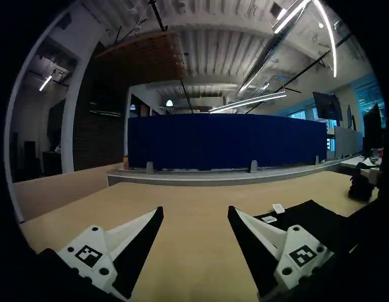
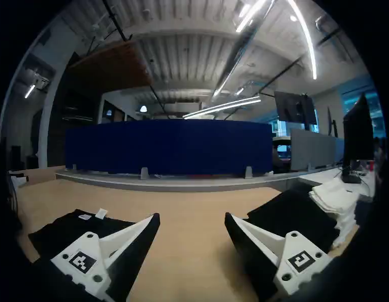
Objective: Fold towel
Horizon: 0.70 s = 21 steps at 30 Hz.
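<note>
1. The left gripper (image 1: 194, 210) and right gripper (image 2: 192, 216) hovered low over the wooden table (image 1: 194, 194), each with fingers spread wide and holding nothing, apparently poised on either side of the work.
2. The black towel (image 1: 308, 219) lay flat between them, white tag (image 1: 278, 208) up, ungripped.
3. Folded white towels (image 2: 340, 201) were stacked on bare tabletop beside another dark cloth (image 2: 290, 211), seemingly set aside as finished.
</note>
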Motion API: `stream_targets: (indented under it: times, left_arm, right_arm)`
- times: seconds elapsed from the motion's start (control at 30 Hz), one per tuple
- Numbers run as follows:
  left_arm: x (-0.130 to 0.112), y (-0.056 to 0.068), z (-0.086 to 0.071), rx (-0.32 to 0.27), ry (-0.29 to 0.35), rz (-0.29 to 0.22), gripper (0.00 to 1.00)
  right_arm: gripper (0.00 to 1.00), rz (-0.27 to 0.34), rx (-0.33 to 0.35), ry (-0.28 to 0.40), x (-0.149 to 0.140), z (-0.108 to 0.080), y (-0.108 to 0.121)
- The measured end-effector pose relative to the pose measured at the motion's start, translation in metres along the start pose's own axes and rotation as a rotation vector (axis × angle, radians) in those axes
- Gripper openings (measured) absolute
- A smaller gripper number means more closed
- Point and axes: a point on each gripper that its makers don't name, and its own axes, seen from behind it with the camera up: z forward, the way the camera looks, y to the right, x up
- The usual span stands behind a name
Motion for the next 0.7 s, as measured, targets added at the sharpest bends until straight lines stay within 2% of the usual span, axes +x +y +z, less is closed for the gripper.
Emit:
stream_targets:
  times: [0.1,0.3,0.7]
  left_arm:
    - [0.012,-0.002,0.0,0.005,0.002,-0.005,0.95]
    - [0.057,-0.006,0.006,0.008,0.021,-0.029,0.95]
    - [0.169,0.01,0.01,-0.026,0.03,-0.008,0.95]
  right_arm:
    - [1.0,-0.003,-0.001,0.007,0.014,0.0,0.001]
    - [1.0,-0.015,-0.013,0.024,0.059,0.0,0.005]
    - [1.0,-0.046,-0.016,0.039,0.167,-0.004,0.002]
